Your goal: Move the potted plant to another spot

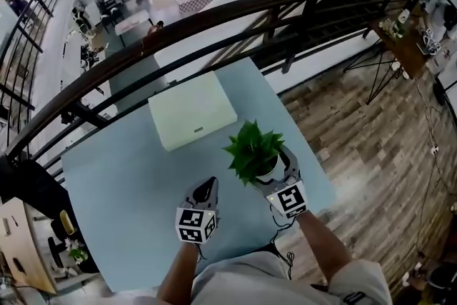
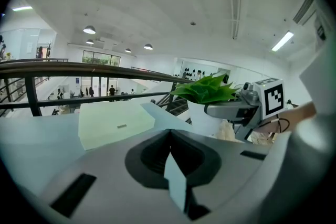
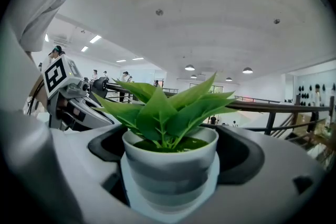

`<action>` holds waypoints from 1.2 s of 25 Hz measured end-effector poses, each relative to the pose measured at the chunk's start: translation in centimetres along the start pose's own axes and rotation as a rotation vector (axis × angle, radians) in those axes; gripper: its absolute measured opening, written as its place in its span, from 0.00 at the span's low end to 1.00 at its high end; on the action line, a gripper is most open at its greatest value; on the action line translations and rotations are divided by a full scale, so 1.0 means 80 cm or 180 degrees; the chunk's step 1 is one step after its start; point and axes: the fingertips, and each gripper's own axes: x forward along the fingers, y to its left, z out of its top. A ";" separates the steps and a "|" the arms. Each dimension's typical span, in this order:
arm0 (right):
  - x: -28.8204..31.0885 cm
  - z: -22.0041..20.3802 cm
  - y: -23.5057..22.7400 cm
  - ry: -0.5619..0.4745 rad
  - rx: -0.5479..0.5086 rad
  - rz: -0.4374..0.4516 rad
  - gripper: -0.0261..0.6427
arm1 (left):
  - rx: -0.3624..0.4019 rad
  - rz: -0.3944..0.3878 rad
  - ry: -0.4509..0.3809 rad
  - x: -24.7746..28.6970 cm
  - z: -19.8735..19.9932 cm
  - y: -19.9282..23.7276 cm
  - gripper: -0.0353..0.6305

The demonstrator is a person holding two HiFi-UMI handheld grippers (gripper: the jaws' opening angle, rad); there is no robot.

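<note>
The potted plant (image 1: 254, 151), green leaves in a small white pot, is over the right half of the pale blue table (image 1: 118, 178). My right gripper (image 1: 276, 166) is shut on the pot, one jaw on each side. In the right gripper view the pot (image 3: 170, 165) fills the gap between the jaws. Whether the pot rests on the table cannot be told. My left gripper (image 1: 208, 186) is to the plant's left, shut and holding nothing, its tips pointing away from me. From the left gripper view the plant (image 2: 206, 90) and the right gripper (image 2: 231, 110) show at the right.
A flat pale green box (image 1: 191, 111) lies at the table's far side, just beyond the plant. A dark railing (image 1: 214, 16) runs behind the table over an atrium. The table's right edge drops to wooden floor (image 1: 378, 146).
</note>
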 end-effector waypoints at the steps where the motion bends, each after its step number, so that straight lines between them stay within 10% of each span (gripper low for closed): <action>1: 0.007 -0.004 -0.004 0.0019 -0.0021 0.0043 0.82 | -0.0013 0.0028 0.0022 0.004 -0.001 0.002 0.07; 30: 0.075 -0.158 -0.110 0.0376 0.0440 0.0128 0.82 | -0.0237 0.0464 0.0604 0.121 -0.078 -0.001 0.07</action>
